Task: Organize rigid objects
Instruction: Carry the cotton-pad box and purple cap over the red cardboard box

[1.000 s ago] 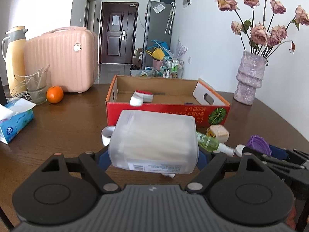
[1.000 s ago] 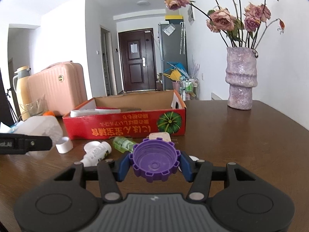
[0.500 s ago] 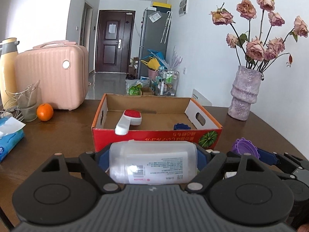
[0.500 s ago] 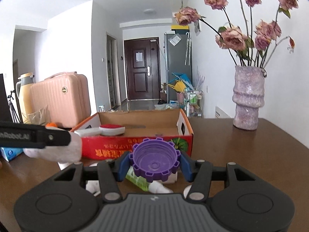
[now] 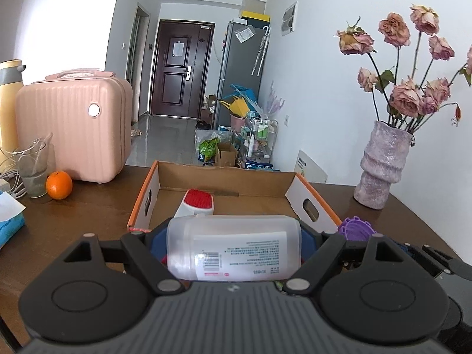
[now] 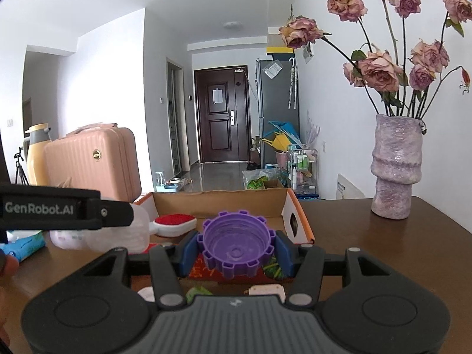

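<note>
Left gripper (image 5: 234, 246): clamped on a translucent plastic container (image 5: 234, 247), blue pads pressed against its two ends; also seen from the side at the left edge of the right wrist view.
Translucent plastic container: lying crosswise between the fingers, printed label facing the camera, held in the air just in front of the near wall of the cardboard box (image 5: 227, 177).
Right gripper (image 6: 237, 249): closed on a purple lid (image 6: 237, 244), blue pads touching its left and right sides.
Purple lid: round, notched around the rim, hollow side tipped toward the camera, held over the near right corner of the box; in the left wrist view, peeking out just right of the container.
Cardboard box: open-topped, orange rim, red printed front, standing near the middle of the brown table (image 5: 73, 221).
Inside the box: a white brush with a red head (image 5: 196, 203), lying toward the far left.
Table near edge, under the right gripper: a green bottle (image 6: 199, 292) and a pale block (image 6: 265, 290), both partly hidden.
Table left side: pink suitcase (image 5: 75, 126), orange (image 5: 59, 185), glass (image 5: 32, 171), yellow thermos (image 5: 8, 103), blue tissue pack (image 5: 10, 227) at the left edge.
Table far right corner: textured lilac vase (image 5: 382, 165) with dried pink roses (image 5: 410, 97).
Person: part of a hand (image 6: 6, 268) at the left edge of the right wrist view.
</note>
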The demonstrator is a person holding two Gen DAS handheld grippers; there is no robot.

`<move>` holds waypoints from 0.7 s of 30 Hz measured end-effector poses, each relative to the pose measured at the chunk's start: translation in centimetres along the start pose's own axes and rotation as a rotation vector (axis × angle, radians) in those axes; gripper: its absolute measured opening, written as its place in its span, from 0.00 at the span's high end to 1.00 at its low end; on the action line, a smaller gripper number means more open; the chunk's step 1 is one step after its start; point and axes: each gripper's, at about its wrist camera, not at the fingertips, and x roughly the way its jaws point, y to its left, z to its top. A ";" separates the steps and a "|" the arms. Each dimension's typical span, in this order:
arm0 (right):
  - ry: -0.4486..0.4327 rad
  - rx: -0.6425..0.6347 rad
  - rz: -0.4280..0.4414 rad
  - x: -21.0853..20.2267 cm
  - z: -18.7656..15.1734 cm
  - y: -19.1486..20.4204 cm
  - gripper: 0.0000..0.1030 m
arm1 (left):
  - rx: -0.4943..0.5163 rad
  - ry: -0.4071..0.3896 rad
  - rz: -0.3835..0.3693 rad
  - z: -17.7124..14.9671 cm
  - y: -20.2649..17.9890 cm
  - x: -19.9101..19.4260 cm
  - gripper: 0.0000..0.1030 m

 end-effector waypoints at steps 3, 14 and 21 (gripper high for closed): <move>-0.001 0.010 0.000 1.3 0.4 -0.4 0.48 | -0.003 -0.002 0.001 0.4 -0.1 1.1 0.19; 0.023 0.033 -0.004 6.1 1.2 -1.9 0.48 | 0.004 0.025 0.003 1.5 -0.8 6.2 0.19; 0.050 0.031 -0.022 9.1 1.6 -2.8 0.48 | -0.001 0.034 0.007 2.4 -0.9 9.5 0.19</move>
